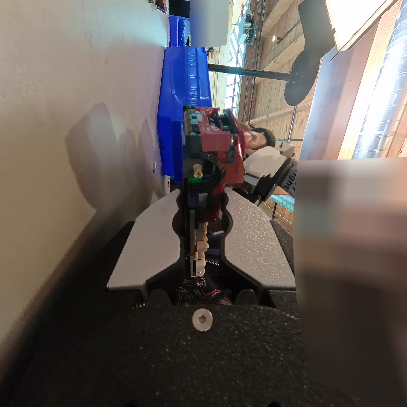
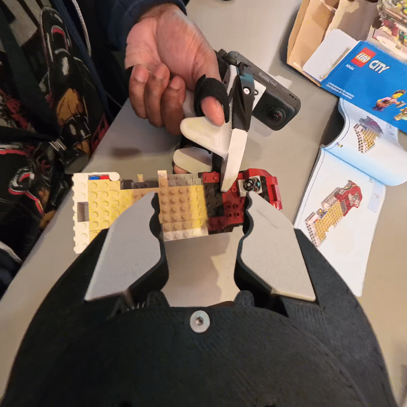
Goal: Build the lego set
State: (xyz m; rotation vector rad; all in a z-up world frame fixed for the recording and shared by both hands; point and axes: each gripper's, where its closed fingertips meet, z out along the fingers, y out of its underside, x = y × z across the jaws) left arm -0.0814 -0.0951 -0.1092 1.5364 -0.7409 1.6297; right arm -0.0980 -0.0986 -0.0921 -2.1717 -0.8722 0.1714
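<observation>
The brick model [image 2: 176, 207], one long build of yellow, tan, white, black and red bricks, is held above the grey counter [image 2: 275, 154]. In the left wrist view it stands edge-on between the left tool's [image 1: 202, 198] two grey fingers [image 1: 154, 231], which clamp it near its red end; the right wrist view shows that tool gripping the model from the far side, one finger lying across the studded top where black meets red. The right tool [image 2: 201, 196] is spread wide, its two fingers just in front of the model's near edge with a gap on either side; whether either tip touches a brick cannot be told. One hand [image 2: 167, 72] holds the left tool. On the counter's right lie one open booklet [image 2: 343, 198], one blue box [image 2: 370, 72] and one brown paper bag [image 2: 312, 28]. Two blue bins [image 1: 185, 88] sit stacked beyond the model in the left wrist view.
</observation>
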